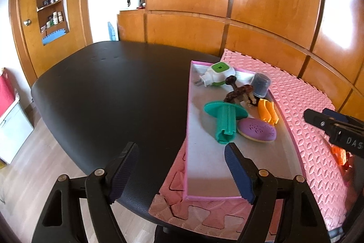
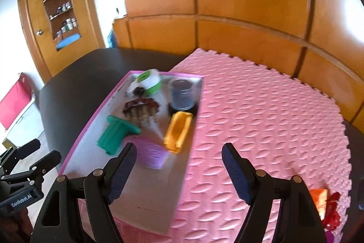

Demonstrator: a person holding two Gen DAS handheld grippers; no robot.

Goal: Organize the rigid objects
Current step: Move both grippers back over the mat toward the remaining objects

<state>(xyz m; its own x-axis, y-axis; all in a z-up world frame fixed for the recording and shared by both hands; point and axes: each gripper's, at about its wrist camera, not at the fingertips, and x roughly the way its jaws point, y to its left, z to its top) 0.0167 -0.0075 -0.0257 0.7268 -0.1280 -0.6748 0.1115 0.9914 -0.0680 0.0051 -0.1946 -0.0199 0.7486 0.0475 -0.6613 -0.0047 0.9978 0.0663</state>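
Observation:
A pink-rimmed tray [image 1: 204,174] [image 2: 145,193] lies on a pink foam mat [image 1: 314,120] [image 2: 261,111]. In it are a white and green plug-in device [image 1: 219,75] [image 2: 146,82], a brown hair claw [image 1: 238,93] [image 2: 140,109], a grey cup [image 1: 260,84] [image 2: 183,92], a green spool-shaped piece [image 1: 224,121] [image 2: 117,132], a purple oval piece [image 1: 257,130] [image 2: 151,152] and an orange piece [image 1: 268,112] [image 2: 178,131]. My left gripper [image 1: 182,170] stands open over the tray's near left corner, holding nothing. My right gripper [image 2: 179,172] is open and empty above the tray's right edge.
The mat covers the right part of a black table [image 1: 109,92] [image 2: 86,81]. Orange and red items [image 2: 325,206] [image 1: 340,155] lie at the mat's right front edge. Wooden wall panels [image 1: 227,3] stand behind the table. The right gripper's body [image 1: 336,129] juts in from the right.

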